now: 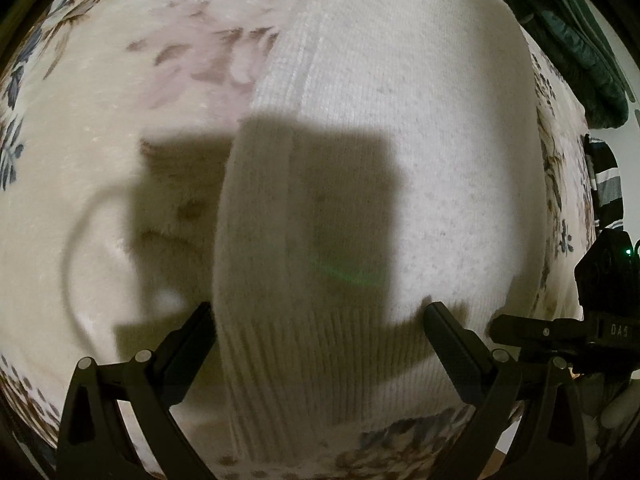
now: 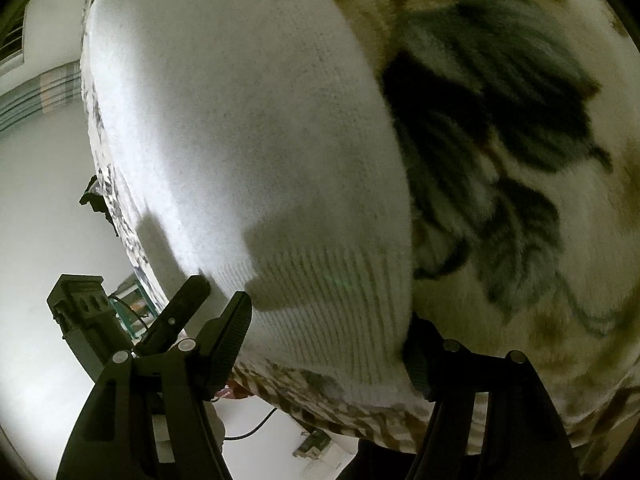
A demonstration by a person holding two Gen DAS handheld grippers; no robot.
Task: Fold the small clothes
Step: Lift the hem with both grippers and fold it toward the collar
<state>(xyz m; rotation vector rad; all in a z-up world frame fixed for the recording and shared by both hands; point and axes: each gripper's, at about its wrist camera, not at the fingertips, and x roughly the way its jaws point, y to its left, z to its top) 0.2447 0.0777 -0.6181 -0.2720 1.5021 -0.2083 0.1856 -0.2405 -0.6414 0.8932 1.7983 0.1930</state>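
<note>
While two grippers gape, one white knit garment lies flat

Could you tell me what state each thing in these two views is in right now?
White knit garment: lying flat on the blanket, ribbed hem toward the grippers, not gripped.
Floral blanket: spread out under the garment.
Left gripper: open, fingers straddling the hem.
Right gripper: open at the hem.

Open blanket lies from 9 to 12 o'clock of the white sweater. At 3 o'clock the right gripper crowds the left gripper; dark bedding blocks 1 o'clock.
</note>
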